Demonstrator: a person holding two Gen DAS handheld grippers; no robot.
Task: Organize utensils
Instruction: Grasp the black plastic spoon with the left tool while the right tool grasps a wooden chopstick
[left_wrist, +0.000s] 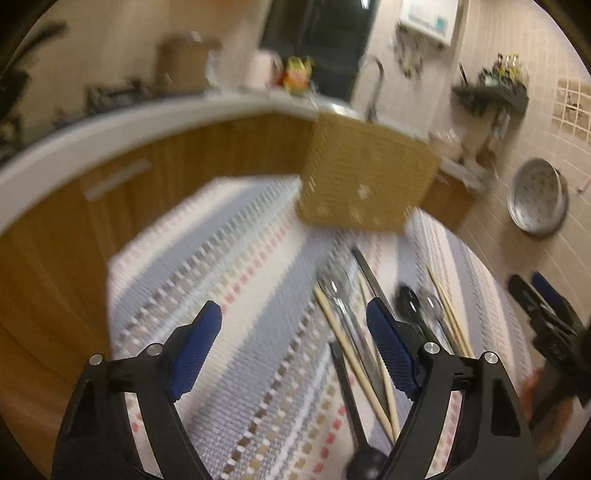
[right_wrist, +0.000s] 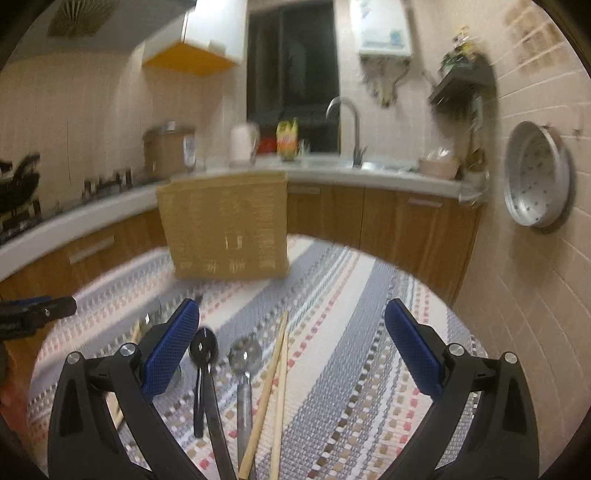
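Loose utensils lie on a striped tablecloth (left_wrist: 236, 280). In the right wrist view a black spoon (right_wrist: 202, 349), a metal slotted spoon (right_wrist: 244, 356) and wooden chopsticks (right_wrist: 275, 373) lie between my right gripper's (right_wrist: 291, 332) open fingers. In the left wrist view chopsticks (left_wrist: 347, 343), metal utensils (left_wrist: 338, 295) and a black spoon (left_wrist: 408, 301) lie by the right finger of my open, empty left gripper (left_wrist: 293, 326). A woven utensil basket (left_wrist: 365, 173) (right_wrist: 227, 225) stands at the table's far side.
The right gripper shows at the right edge in the left wrist view (left_wrist: 546, 314); the left gripper shows at the left edge in the right wrist view (right_wrist: 37, 310). Behind the table run a kitchen counter (right_wrist: 369, 177), wood cabinets and a tiled wall with a hanging metal pan (right_wrist: 535, 173).
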